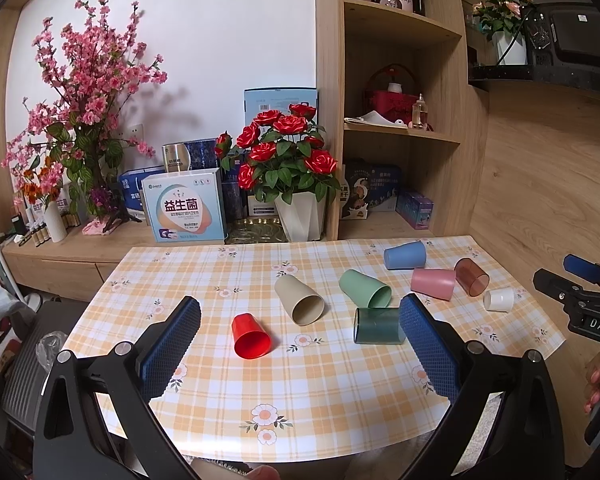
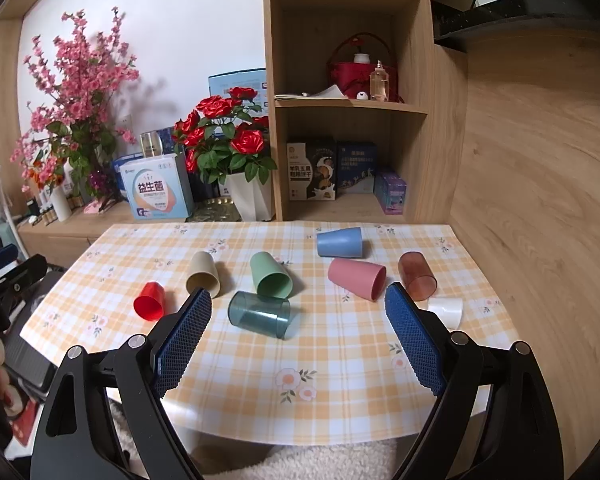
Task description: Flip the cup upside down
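Note:
Several cups lie on their sides on the checked tablecloth (image 1: 300, 384): red (image 1: 251, 337), beige (image 1: 299, 299), green (image 1: 365, 289), teal translucent (image 1: 378, 326), pink (image 1: 433, 284), blue (image 1: 405, 255), brown translucent (image 1: 471, 276) and small white (image 1: 499, 299). The right wrist view shows them too: red (image 2: 149, 301), beige (image 2: 203, 274), green (image 2: 270, 275), teal (image 2: 260, 314), pink (image 2: 356, 279), blue (image 2: 339, 242), brown (image 2: 417, 276), white (image 2: 446, 311). My left gripper (image 1: 300, 312) is open and empty above the near table. My right gripper (image 2: 298, 300) is open and empty, also seen from the side (image 1: 572, 284).
A wooden sideboard behind the table holds a rose pot (image 1: 300, 216), a pink blossom arrangement (image 1: 84, 112) and boxes (image 1: 186, 208). A shelf unit (image 1: 400, 136) stands at the back right. A wood wall (image 2: 540, 200) borders the table's right side.

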A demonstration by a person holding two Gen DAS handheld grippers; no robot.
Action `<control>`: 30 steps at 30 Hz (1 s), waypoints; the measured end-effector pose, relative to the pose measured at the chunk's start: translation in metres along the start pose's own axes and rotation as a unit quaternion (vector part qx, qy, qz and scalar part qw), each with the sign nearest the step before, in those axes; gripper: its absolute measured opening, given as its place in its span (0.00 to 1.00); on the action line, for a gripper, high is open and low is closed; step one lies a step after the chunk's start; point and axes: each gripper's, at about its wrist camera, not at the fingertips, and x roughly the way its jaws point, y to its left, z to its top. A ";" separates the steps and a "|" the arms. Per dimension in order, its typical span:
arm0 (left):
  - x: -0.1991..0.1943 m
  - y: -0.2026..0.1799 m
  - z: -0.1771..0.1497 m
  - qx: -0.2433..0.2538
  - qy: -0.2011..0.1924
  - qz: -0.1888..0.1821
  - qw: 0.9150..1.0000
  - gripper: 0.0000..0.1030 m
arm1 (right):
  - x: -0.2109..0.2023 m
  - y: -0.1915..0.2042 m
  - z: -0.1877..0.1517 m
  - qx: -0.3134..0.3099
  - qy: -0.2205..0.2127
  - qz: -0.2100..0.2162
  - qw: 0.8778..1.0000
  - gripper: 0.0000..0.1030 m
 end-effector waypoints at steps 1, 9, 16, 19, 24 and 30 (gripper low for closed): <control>0.000 0.000 0.000 0.000 0.000 0.000 1.000 0.94 | 0.000 -0.001 -0.001 0.001 0.000 0.000 1.000 0.83; 0.008 0.000 -0.009 -0.009 0.004 -0.013 1.000 0.94 | 0.019 -0.021 -0.014 0.030 -0.002 0.011 0.999 0.84; 0.035 0.011 -0.027 -0.020 0.029 0.010 0.999 0.94 | 0.044 -0.059 -0.039 0.072 0.023 0.002 0.997 0.87; 0.052 0.021 -0.036 -0.031 0.051 0.019 0.998 0.94 | 0.061 -0.081 -0.053 0.092 0.041 -0.015 0.995 0.87; 0.076 0.034 -0.050 -0.047 0.080 0.035 0.995 0.94 | 0.087 -0.108 -0.068 0.115 0.066 -0.039 0.990 0.87; 0.099 0.037 -0.064 -0.043 0.110 0.043 0.992 0.94 | 0.118 -0.119 -0.079 0.124 0.099 -0.032 0.987 0.87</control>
